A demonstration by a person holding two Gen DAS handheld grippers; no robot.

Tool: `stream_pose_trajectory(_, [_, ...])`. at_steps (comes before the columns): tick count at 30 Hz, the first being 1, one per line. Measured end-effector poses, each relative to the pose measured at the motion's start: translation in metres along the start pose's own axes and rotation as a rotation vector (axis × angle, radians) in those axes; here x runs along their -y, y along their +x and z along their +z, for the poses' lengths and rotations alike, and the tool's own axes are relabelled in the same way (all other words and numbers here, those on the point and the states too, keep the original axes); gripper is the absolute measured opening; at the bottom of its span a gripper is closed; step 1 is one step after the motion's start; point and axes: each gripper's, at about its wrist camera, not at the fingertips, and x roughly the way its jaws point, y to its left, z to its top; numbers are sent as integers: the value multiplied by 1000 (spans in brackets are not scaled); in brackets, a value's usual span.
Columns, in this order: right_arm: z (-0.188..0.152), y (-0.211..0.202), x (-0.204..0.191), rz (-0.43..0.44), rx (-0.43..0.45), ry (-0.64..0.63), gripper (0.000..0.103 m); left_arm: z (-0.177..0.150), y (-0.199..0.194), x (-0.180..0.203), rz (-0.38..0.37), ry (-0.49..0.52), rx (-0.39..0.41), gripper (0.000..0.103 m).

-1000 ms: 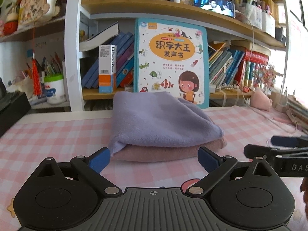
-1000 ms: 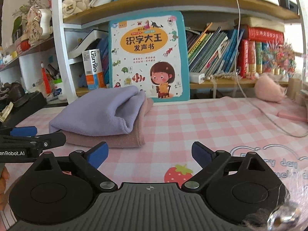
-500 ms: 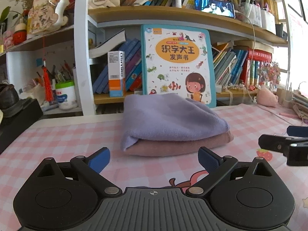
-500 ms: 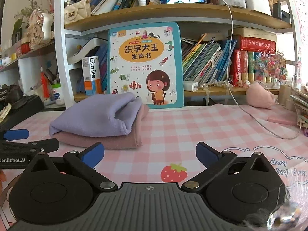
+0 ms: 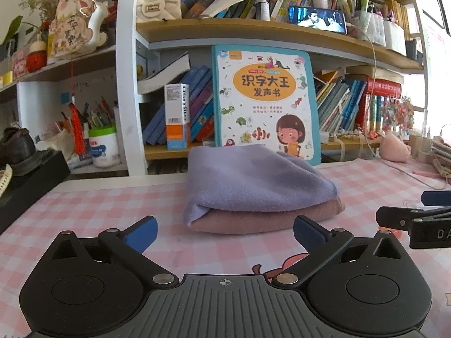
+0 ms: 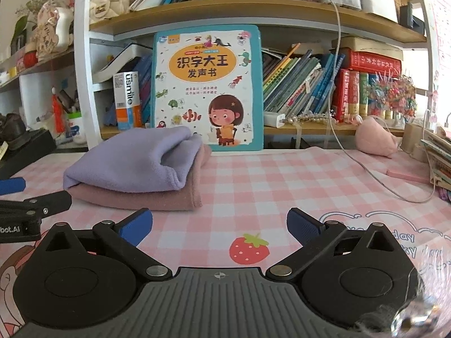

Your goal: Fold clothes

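We find the lilac cloth (image 5: 253, 180) folded atop the folded pink cloth (image 5: 270, 218), stacked just in front of the picture book (image 5: 265, 101). Left gripper (image 5: 225, 232) and right gripper (image 6: 220, 224) hang short of the stack, tongs spread, nothing held. We judge folding complete.

Lilac cloth (image 5: 253, 180) sits on a dusty-pink cloth (image 5: 270, 217), worktop (image 6: 282, 180) is pink-and-white check with a red strawberry (image 6: 248, 249), and the book (image 6: 207, 87) has a teal border.
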Motion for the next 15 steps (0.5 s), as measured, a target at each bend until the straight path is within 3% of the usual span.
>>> stream_pose_trajectory(7, [0, 1, -12, 11, -6, -72, 103, 0, 7, 0, 19, -1, -48, 103])
stream_pose_trajectory(15, [0, 1, -7, -2, -3, -41, 103, 0, 8, -2, 7, -2, -53, 103])
